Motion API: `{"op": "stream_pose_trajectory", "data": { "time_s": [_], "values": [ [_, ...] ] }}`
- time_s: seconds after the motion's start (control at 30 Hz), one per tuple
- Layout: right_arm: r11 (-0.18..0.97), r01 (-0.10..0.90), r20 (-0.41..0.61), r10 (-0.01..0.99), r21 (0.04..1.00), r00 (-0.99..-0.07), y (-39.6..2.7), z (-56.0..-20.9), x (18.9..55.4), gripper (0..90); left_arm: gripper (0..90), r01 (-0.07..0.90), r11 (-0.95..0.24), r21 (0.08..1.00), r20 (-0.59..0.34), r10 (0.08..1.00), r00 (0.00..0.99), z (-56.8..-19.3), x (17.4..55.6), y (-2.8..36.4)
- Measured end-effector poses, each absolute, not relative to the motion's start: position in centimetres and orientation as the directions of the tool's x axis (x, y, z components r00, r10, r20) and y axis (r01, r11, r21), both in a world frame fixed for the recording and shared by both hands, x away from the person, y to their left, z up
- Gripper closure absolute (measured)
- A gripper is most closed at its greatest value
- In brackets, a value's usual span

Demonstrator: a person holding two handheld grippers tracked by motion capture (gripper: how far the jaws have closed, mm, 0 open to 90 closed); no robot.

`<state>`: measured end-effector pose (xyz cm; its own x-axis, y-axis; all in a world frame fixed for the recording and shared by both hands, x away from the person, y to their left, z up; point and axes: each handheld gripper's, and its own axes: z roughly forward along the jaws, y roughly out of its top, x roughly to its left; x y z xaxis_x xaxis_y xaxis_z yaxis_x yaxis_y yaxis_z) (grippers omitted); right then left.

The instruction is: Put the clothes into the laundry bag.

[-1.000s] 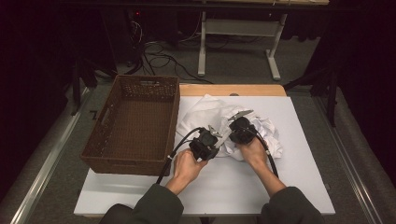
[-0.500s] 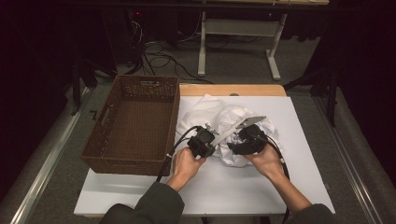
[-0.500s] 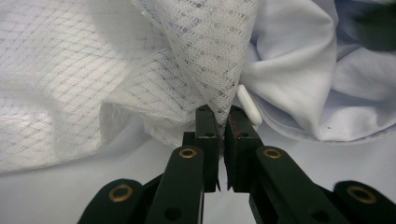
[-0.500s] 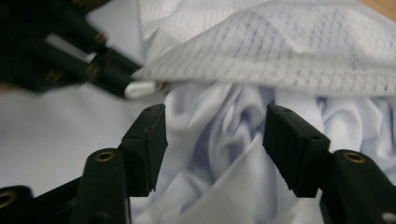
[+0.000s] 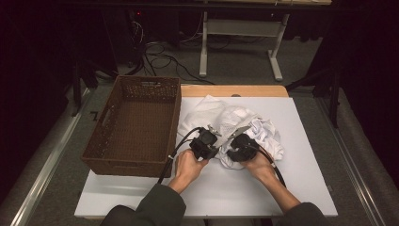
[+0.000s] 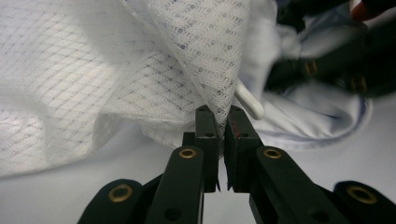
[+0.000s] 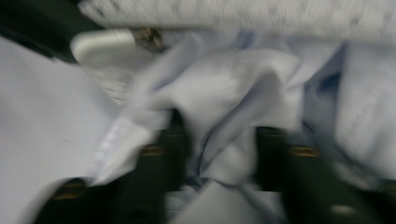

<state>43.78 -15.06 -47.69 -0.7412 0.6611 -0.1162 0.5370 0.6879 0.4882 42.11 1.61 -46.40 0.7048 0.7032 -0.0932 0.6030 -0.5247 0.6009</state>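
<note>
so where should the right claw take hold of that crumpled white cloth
Take the crumpled white cloth at the raised fold on its near right edge, coming in low from the person's side. That part bunches up off the white table, so jaws can close around it. The left claw already pinches the mesh corner, keeping the cloth anchored.

White mesh-patterned garment (image 5: 221, 117), pale bluish cloth (image 5: 266, 136), brown woven basket (image 5: 136, 125), white table (image 5: 301, 141), black tools.
</note>
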Motion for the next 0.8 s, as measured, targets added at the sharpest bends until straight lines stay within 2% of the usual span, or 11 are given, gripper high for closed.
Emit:
{"op": "stream_pose_trajectory", "data": {
  "time_s": [0.07, 0.3, 0.53, 0.7, 0.73, 0.8],
  "values": [
    [0.678, 0.538, -0.113, 0.668, 0.501, -0.736, -15.1, -47.3, 43.9, 84.1, 85.0, 0.596, -0.526, 0.607, -0.092, 0.698, 0.71, -46.3, 41.9, 1.5],
    [0.611, 0.573, -0.081, 0.719, 0.546, -0.69, -15.9, -46.0, 45.1, 87.0, 85.2, 0.566, -0.554, 0.61, -0.078, 0.669, 0.739, -45.7, 41.6, 0.8],
    [0.519, 0.639, -0.05, 0.796, 0.568, -0.603, -15.0, -46.3, 47.5, 87.0, 85.3, 0.561, -0.557, 0.613, -0.07, 0.668, 0.741, -45.7, 41.1, 1.0],
    [0.499, 0.642, -0.066, 0.816, 0.582, -0.575, -14.8, -46.6, 48.3, 86.0, 85.4, 0.568, -0.556, 0.606, -0.078, 0.67, 0.739, -46.0, 41.2, 1.0],
    [0.498, 0.643, -0.059, 0.814, 0.582, -0.577, -14.8, -46.6, 48.3, 84.0, 85.3, 0.574, -0.554, 0.603, -0.081, 0.673, 0.735, -46.1, 41.3, 1.1],
    [0.51, 0.639, -0.04, 0.798, 0.575, -0.601, -15.0, -46.3, 48.0, 73.8, 85.2, 0.583, -0.55, 0.598, -0.084, 0.68, 0.728, -46.3, 41.5, 1.3]
  ]
}}
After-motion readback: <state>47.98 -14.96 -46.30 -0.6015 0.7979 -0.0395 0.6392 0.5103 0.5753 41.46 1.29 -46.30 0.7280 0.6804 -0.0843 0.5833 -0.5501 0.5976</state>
